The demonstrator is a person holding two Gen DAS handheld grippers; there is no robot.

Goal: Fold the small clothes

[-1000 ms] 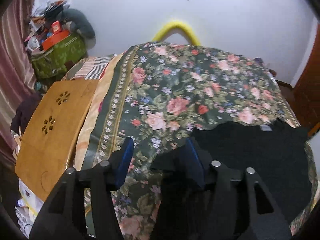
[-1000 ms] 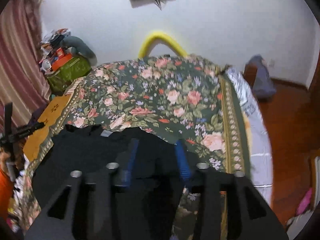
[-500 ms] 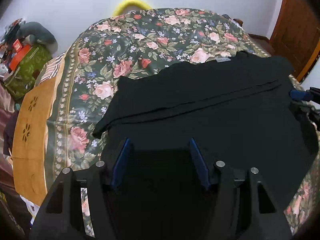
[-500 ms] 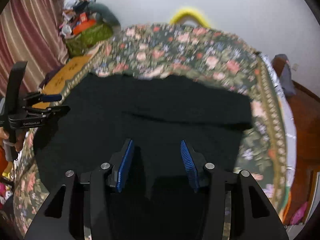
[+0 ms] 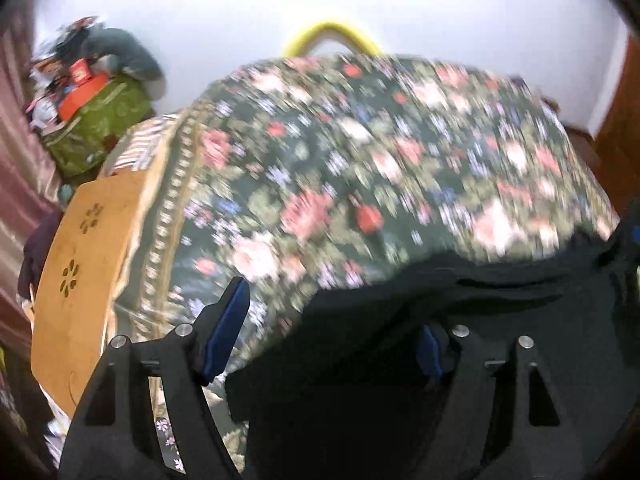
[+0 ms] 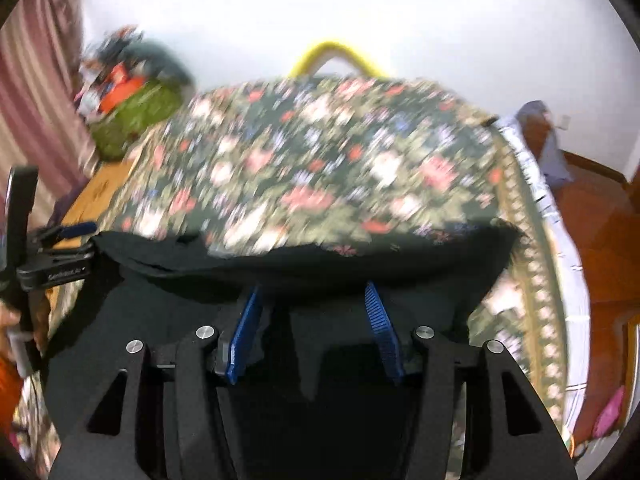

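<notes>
A black garment (image 5: pixel 420 320) lies on a floral bedspread (image 5: pixel 340 160); both views are blurred by motion. My left gripper (image 5: pixel 332 336) stands open at the garment's left edge, its right finger partly hidden by black cloth. My right gripper (image 6: pixel 312 320) is open over the garment (image 6: pixel 320 268) near its right side, with cloth bunched between the blue fingers (image 6: pixel 246 324). The left gripper also shows in the right wrist view (image 6: pixel 68 248), at the garment's left end.
A wooden board (image 5: pixel 84 272) lies along the bed's left side. A green bag (image 5: pixel 96 124) piled with clutter sits at the back left. A yellow arch (image 5: pixel 332 36) stands behind the bed. A wooden floor (image 6: pixel 600 248) lies to the right.
Both grippers have dropped and tilted forward toward the garment's near edge; earlier they looked down on the spread garment. The views now blur with motion.
</notes>
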